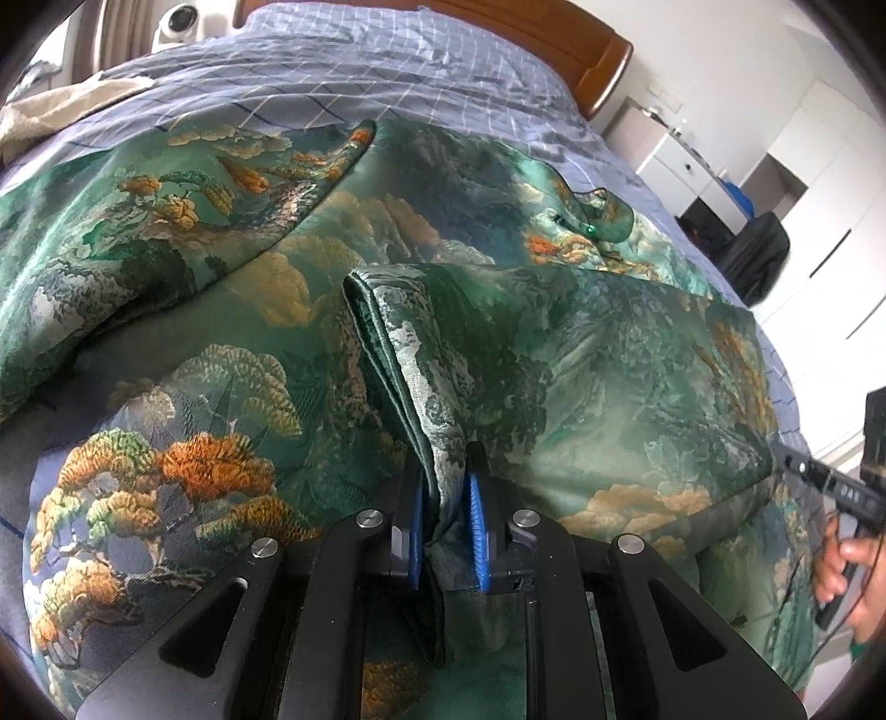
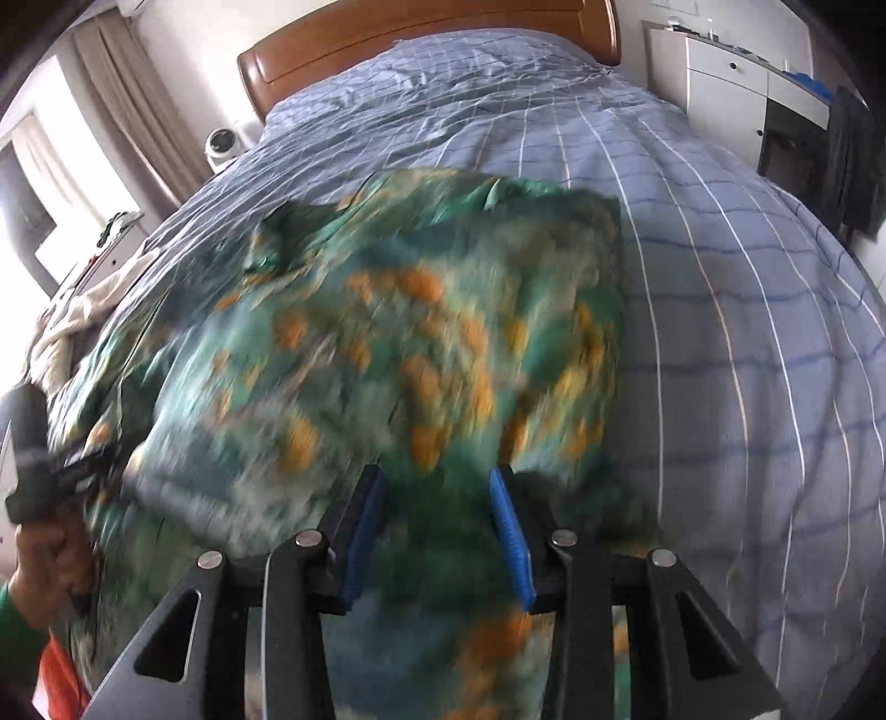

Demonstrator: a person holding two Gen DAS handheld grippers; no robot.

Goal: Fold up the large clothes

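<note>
A large green garment (image 1: 609,360) printed with orange and gold trees lies spread on the bed, its right part folded over into a flat panel. My left gripper (image 1: 443,471) is shut on a bunched fold at that panel's near edge, blue pads (image 1: 475,515) pressing the cloth. In the right wrist view the garment (image 2: 387,332) is motion-blurred. My right gripper (image 2: 437,482) hangs over its near right part, pads (image 2: 509,526) apart, cloth showing between them with no press visible. The right gripper (image 1: 797,465) also shows at the panel's right edge, and the left gripper (image 2: 83,465) at far left.
A blue checked bed cover (image 2: 720,277) runs back to a wooden headboard (image 2: 387,39). Beige cloth (image 1: 55,105) is heaped at the bed's left side. White cabinets (image 2: 720,72) stand right of the bed. A person's hand (image 1: 847,565) holds the right gripper's handle.
</note>
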